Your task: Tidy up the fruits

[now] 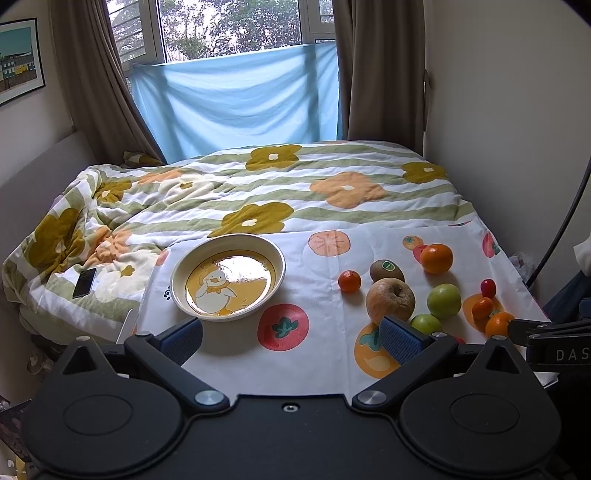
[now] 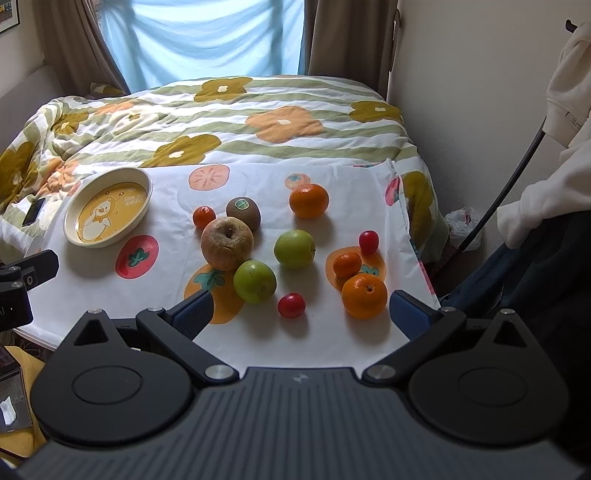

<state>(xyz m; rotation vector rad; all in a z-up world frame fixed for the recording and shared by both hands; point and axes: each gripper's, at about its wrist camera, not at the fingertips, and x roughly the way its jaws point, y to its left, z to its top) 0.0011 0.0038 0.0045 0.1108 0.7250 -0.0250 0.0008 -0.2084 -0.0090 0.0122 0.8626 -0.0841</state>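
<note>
At the far left a framed picture (image 1: 20, 59) hangs on the wall beside a brown curtain (image 1: 88, 85). Below it a rumpled floral quilt (image 1: 229, 184) covers the bed, with a dark phone (image 1: 84, 282) lying on its left folds. Behind the bed a window (image 1: 229, 26) shows trees, its lower part screened by a pale blue sheet (image 1: 240, 99).

A white fruit-print cloth (image 2: 325, 332) spreads over the near end of the bed. On its left part sits a cream bowl (image 2: 72, 214) with a duck drawn inside, holding nothing. The left gripper (image 1: 291, 338) hovers low over the cloth's near edge, fingers spread wide with nothing between them; its blue pads (image 1: 400, 338) stand just before the bowl and the fruit.

All the fruit lies loose on the cloth, right of the bowl. Going rightward: a small tangerine (image 2: 204, 216), a wrinkled brown apple (image 2: 227, 243) touching a kiwi (image 2: 243, 211) behind it, a green apple (image 2: 255, 281) just in front, a second green apple (image 2: 294, 249), a cherry tomato (image 2: 291, 305) nearer, a far orange (image 2: 308, 200), then a small mandarin (image 2: 347, 264), a near orange (image 2: 364, 295) and another cherry tomato (image 2: 368, 242).

The right gripper (image 2: 301, 314) is likewise wide open and holds nothing, low over the near edge by the fruit. At the right a plain wall (image 2: 461, 110) rises, with a black cable (image 2: 517, 166) and a white garment (image 2: 569, 92) hanging.
</note>
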